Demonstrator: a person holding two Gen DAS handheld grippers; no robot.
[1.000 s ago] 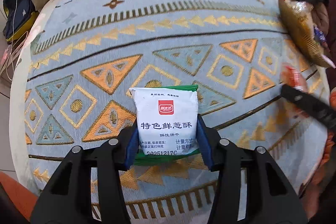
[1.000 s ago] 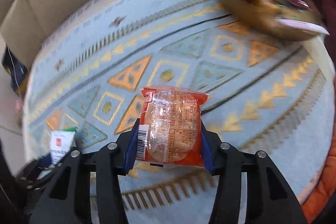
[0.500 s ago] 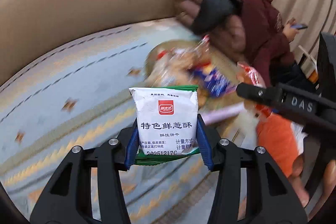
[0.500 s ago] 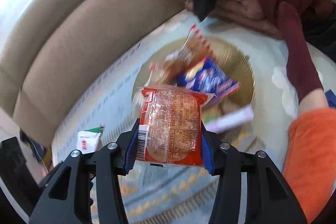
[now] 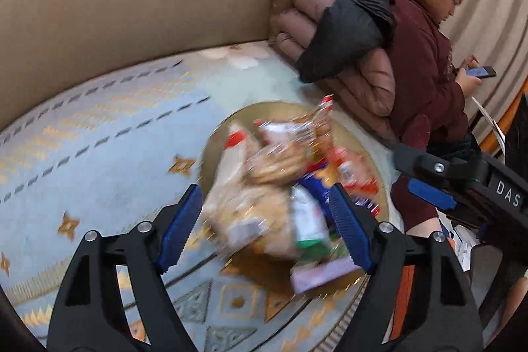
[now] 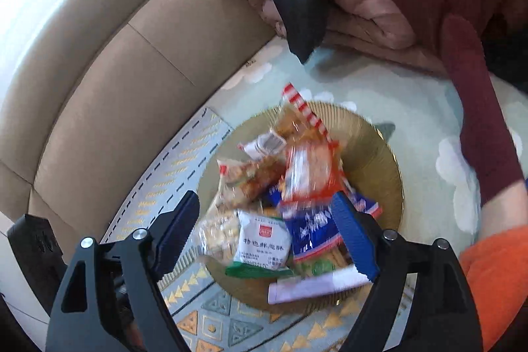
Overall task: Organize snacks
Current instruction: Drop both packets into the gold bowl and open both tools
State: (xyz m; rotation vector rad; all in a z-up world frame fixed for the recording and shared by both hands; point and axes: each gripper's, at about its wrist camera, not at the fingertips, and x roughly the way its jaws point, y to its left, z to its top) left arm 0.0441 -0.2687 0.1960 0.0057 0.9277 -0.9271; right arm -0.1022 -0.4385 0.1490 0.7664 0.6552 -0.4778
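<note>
Both the left gripper (image 5: 264, 225) and right gripper (image 6: 265, 228) hung wide apart and empty over the gold plate (image 6: 373, 150) — white scallion-biscuit packet (image 6: 262, 244) and red packet (image 6: 308, 169) lay heaped inside; no stray snacks showed on the patterned blanket (image 5: 99, 154).

My white-and-green biscuit packet (image 6: 262, 244) lies face up at the near edge of the snack pile in the gold ribbed plate (image 6: 373, 154), the red-orange packet (image 6: 310, 169) atop the heap.
</note>
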